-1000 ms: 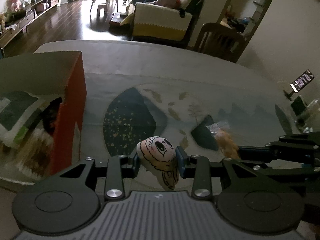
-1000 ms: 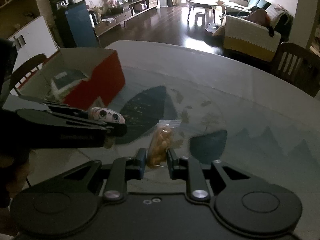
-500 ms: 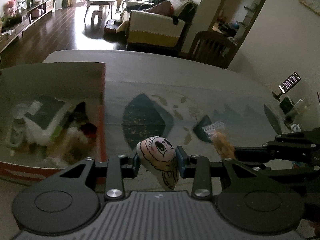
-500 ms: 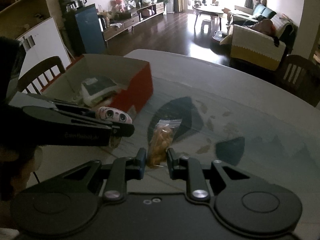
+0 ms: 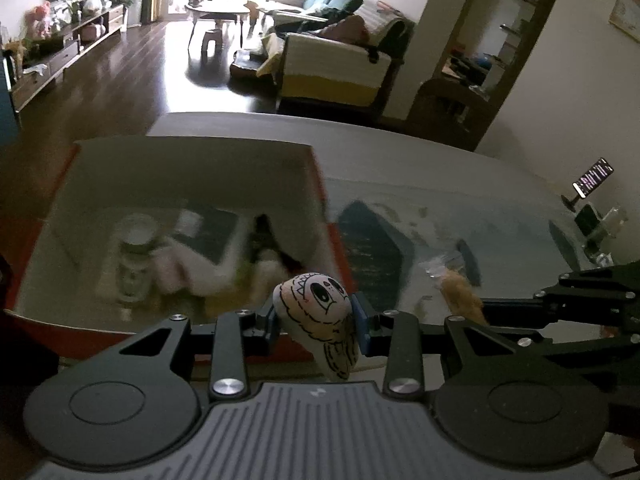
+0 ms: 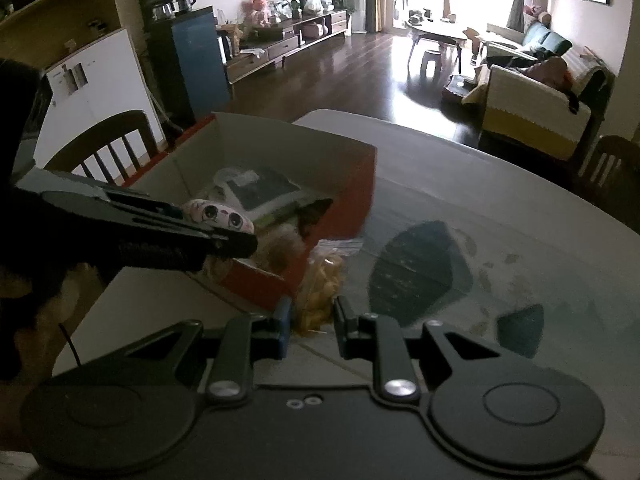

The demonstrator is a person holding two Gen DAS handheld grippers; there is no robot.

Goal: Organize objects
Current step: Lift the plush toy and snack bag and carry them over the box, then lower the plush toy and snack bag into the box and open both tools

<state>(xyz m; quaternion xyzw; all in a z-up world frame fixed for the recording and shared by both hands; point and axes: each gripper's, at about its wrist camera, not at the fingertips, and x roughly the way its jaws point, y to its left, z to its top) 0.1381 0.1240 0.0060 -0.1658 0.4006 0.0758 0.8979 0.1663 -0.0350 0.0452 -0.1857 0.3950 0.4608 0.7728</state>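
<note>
My left gripper (image 5: 316, 316) is shut on a pale plush toy (image 5: 320, 312) with a drawn cartoon face, held just above the near wall of an open red box (image 5: 324, 200). The box holds a jar (image 5: 132, 256), a dark booklet and several blurred items. In the right wrist view the plush toy (image 6: 220, 216) hangs over the red box (image 6: 352, 192), clamped in the left gripper (image 6: 232, 236). My right gripper (image 6: 310, 316) is shut on a clear bag of yellow snacks (image 6: 320, 288), beside the box's near corner. The snack bag (image 5: 456, 292) shows at the right of the left wrist view.
The box stands on a grey table (image 6: 460, 184) with a dark blue leaf-pattern mat (image 6: 420, 268). A wooden chair (image 6: 108, 144) is at the table's left, another chair (image 5: 448, 112) at the far side. A phone on a stand (image 5: 592, 180) sits at the right edge.
Both grippers have moved left toward the red box with their loads. The plush toy now hangs over the box's edge, and the snack bag is next to the box corner.
</note>
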